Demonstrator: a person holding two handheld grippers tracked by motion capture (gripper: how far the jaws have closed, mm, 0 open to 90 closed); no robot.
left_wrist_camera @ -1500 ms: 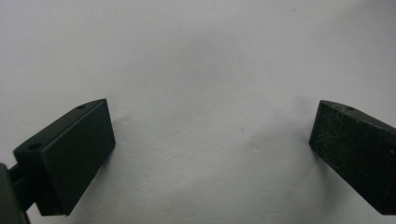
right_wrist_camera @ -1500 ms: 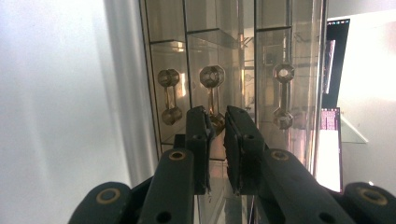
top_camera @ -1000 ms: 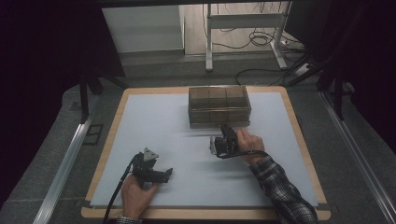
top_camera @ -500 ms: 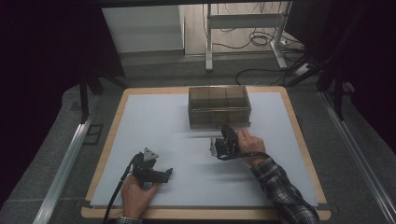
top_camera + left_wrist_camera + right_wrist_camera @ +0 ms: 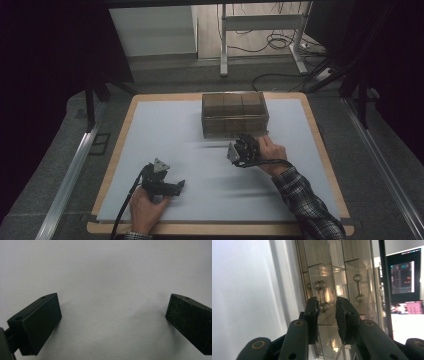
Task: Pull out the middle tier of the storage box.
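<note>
A clear brown-tinted drawer box (image 5: 234, 114) stands at the far middle of the white mat. My right gripper (image 5: 247, 141) is at its front face, held by a hand in a plaid sleeve. In the right gripper view the box front (image 5: 329, 270) shows metal bar handles. One handle (image 5: 321, 293) lies just beyond my right gripper (image 5: 327, 302), whose jaws have just been opening and stand a narrow gap apart with nothing pressed between them. My left gripper (image 5: 179, 187) rests on the mat at the near left, and my left gripper (image 5: 113, 297) is wide open over bare mat.
The white mat (image 5: 165, 135) lies on a wooden board (image 5: 125, 125). Metal rails (image 5: 75, 165) run along both sides. Desk legs and cables (image 5: 265, 45) sit on the floor behind. A lit monitor (image 5: 403, 277) glows beyond the box.
</note>
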